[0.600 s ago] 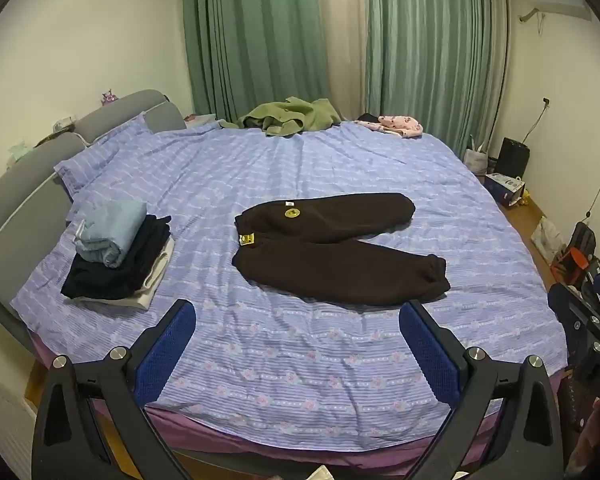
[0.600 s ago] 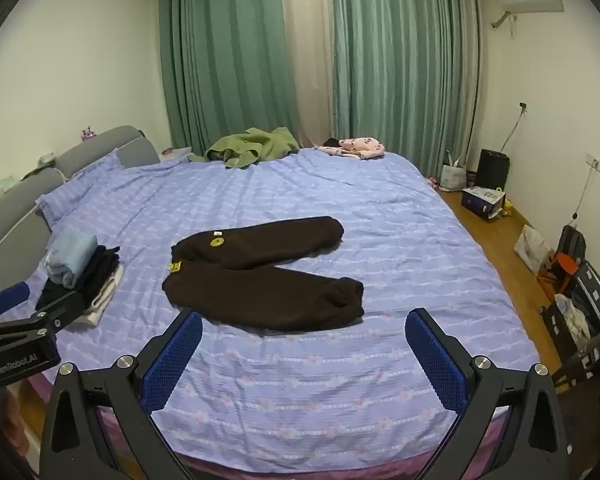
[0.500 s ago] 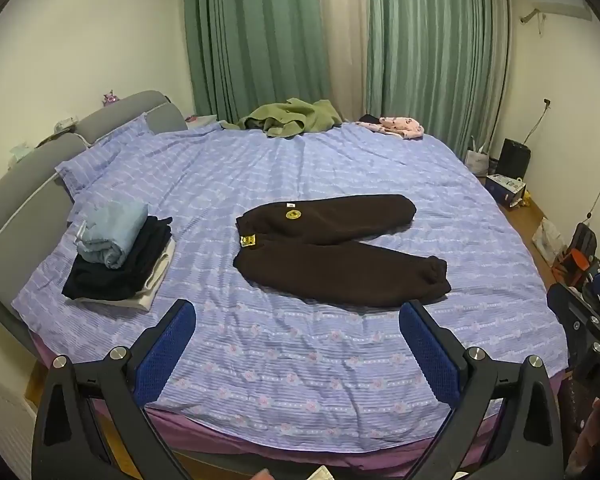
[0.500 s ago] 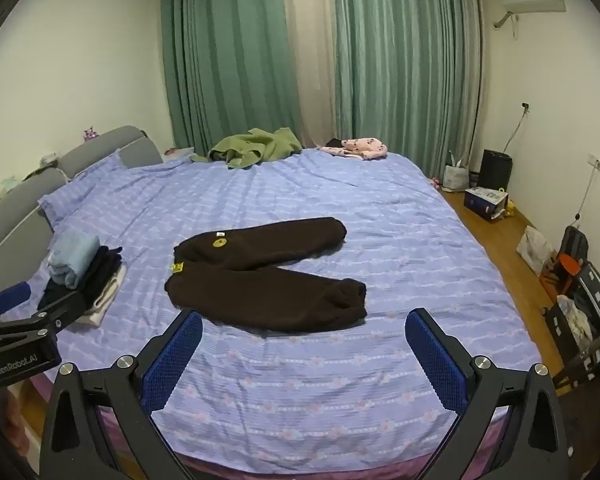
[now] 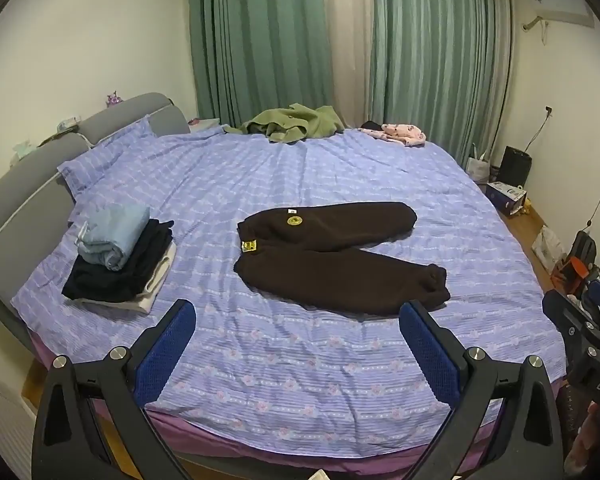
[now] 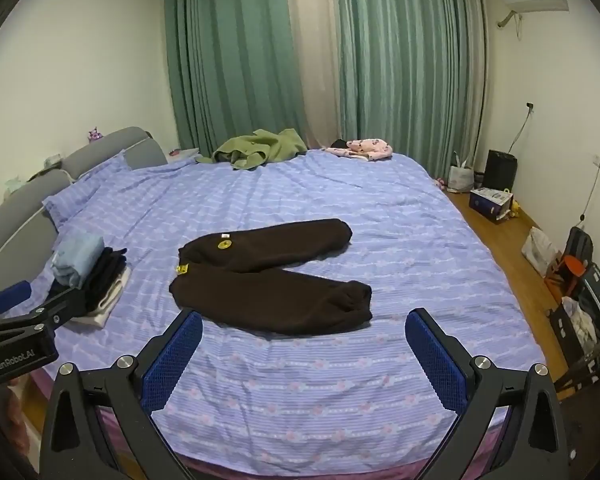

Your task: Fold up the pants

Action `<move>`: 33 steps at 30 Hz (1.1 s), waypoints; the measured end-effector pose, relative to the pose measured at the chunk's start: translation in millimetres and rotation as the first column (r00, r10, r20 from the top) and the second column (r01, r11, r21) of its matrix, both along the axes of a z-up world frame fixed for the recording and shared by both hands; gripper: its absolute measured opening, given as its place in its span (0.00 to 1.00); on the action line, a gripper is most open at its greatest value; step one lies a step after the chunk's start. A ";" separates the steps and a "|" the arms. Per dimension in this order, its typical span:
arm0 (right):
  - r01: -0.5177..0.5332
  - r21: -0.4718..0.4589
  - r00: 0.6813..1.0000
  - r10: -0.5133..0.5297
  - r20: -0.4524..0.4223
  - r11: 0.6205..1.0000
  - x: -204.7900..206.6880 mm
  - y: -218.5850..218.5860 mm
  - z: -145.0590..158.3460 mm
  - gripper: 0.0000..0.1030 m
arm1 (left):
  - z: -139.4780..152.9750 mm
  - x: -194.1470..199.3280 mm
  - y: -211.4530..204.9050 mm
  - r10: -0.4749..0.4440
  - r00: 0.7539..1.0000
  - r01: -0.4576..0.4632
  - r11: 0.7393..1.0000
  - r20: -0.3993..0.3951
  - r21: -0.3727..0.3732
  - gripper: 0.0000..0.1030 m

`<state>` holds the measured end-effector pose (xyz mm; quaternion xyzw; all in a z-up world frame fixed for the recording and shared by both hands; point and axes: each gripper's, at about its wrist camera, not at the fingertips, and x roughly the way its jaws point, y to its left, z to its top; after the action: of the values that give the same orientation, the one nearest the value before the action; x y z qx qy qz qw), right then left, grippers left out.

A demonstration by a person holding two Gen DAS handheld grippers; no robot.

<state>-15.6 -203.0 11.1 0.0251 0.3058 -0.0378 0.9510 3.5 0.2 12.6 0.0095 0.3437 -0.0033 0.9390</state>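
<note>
While the brown pants (image 5: 340, 256) lie unfolded mid-frame, the left gripper (image 5: 296, 344) and right gripper (image 6: 304, 348) gape wide and empty, their bases cut off below.

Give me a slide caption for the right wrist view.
Open right gripper above the bed, facing unfolded dark brown pants.

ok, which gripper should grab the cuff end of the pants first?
Right, probably. The pants lie spread, cuffs nearest the right gripper. The left gripper sits nearer the waistband and clothes stack. Both are open, holding nothing.
</note>
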 end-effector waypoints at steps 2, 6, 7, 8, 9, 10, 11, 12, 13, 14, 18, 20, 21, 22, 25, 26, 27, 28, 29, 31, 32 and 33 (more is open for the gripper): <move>-0.003 0.000 1.000 0.003 0.001 1.000 0.6 -2.4 -4.8 1.00 | -0.3 0.4 -1.7 -0.003 1.000 0.003 1.000 0.000 0.000 1.00; -0.006 0.004 1.000 0.006 0.001 1.000 1.8 -4.3 -4.8 1.00 | -1.5 -0.9 -2.3 -0.002 1.000 0.002 1.000 0.002 -0.001 1.00; -0.007 0.005 1.000 0.007 0.001 1.000 1.4 -6.1 -4.4 1.00 | -1.3 -0.7 -3.3 -0.002 1.000 0.002 1.000 0.002 -0.002 1.00; -0.007 0.005 1.000 0.007 0.001 1.000 1.3 -6.4 -4.2 1.00 | -2.2 -1.0 -2.9 -0.003 1.000 0.003 1.000 0.003 -0.001 1.00; -0.007 0.006 1.000 0.007 0.000 1.000 2.1 -5.2 -4.3 1.00 | -2.2 -0.8 -2.5 -0.002 1.000 0.002 1.000 0.003 0.001 1.00; -0.008 0.007 1.000 0.008 0.003 1.000 0.9 -6.9 -4.2 1.00 | -1.9 -0.8 -2.2 -0.003 1.000 0.003 1.000 0.003 0.000 1.00; -0.007 0.007 1.000 0.007 0.002 1.000 1.2 -6.3 -4.3 1.00 | -1.7 -0.8 -2.0 -0.005 1.000 0.005 1.000 0.003 -0.002 1.00; -0.008 0.008 1.000 0.008 0.003 1.000 1.3 -6.0 -4.2 1.00 | -2.7 -0.3 -1.5 -0.005 1.000 0.005 1.000 0.004 -0.002 1.00; -0.009 0.009 1.000 0.009 0.004 1.000 0.8 -7.5 -4.4 1.00 | -2.6 0.2 -2.2 -0.005 1.000 0.005 1.000 0.004 -0.001 1.00; -0.013 0.007 1.000 0.013 0.004 1.000 5.2 -0.6 -3.9 1.00 | -2.4 0.6 -2.4 -0.005 1.000 0.005 1.000 0.004 -0.002 1.00; -0.015 0.008 1.000 0.015 0.006 1.000 6.7 1.4 -3.3 1.00 | 1.4 5.1 -3.5 0.000 1.000 0.000 1.000 0.004 -0.006 1.00; -0.016 0.011 1.000 0.016 0.006 1.000 6.8 0.4 -3.7 1.00 | 1.6 5.9 -3.8 0.001 1.000 -0.001 1.000 0.005 -0.007 1.00; -0.016 0.012 1.000 0.016 0.006 1.000 6.6 0.3 -3.7 1.00 | 1.3 5.2 -3.3 -0.001 1.000 0.001 1.000 0.005 -0.007 1.00; -0.015 0.012 1.000 0.015 0.007 1.000 5.9 -0.3 -3.9 1.00 | 1.4 6.6 -4.0 0.001 1.000 -0.001 1.000 0.004 -0.007 1.00; -0.018 0.012 1.000 0.018 0.006 1.000 8.5 2.0 -2.1 1.00 | 1.5 5.4 -3.8 0.000 1.000 0.000 1.000 0.006 -0.006 1.00; -0.018 0.012 1.000 0.018 0.006 1.000 9.0 2.7 -2.1 1.00 | 1.4 5.6 -3.9 0.000 1.000 0.000 1.000 0.006 -0.006 1.00; -0.017 0.013 1.000 0.017 0.005 1.000 8.3 1.6 -2.3 1.00 | 1.3 5.8 -3.9 0.000 1.000 0.000 1.000 0.006 -0.006 1.00; -0.017 0.013 1.000 0.017 0.006 1.000 8.1 1.4 -2.5 1.00 | 1.3 6.1 -3.9 0.000 1.000 0.000 1.000 0.006 -0.007 1.00; -0.017 0.014 1.000 0.017 0.006 1.000 8.6 2.2 -2.5 1.00 | 0.7 4.6 -3.3 0.000 1.000 0.000 1.000 0.006 -0.007 1.00; -0.017 0.014 1.000 0.017 0.006 1.000 7.6 1.2 -3.1 1.00 | 0.1 4.3 -3.2 0.000 1.000 0.001 1.000 0.006 -0.006 1.00; -0.017 0.014 1.000 0.016 0.007 1.000 7.8 0.9 -3.2 1.00 | -0.2 3.9 -2.8 -0.001 1.000 0.001 1.000 0.006 -0.006 1.00; -0.016 0.014 1.000 0.016 0.006 1.000 7.9 0.7 -3.1 1.00 | -0.1 4.4 -3.2 -0.001 1.000 0.001 1.000 0.006 -0.006 1.00</move>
<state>-7.8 -202.3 8.0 0.0292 0.3034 -0.0278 0.9520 7.9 -3.0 12.5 0.0068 0.3407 -0.0047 0.9401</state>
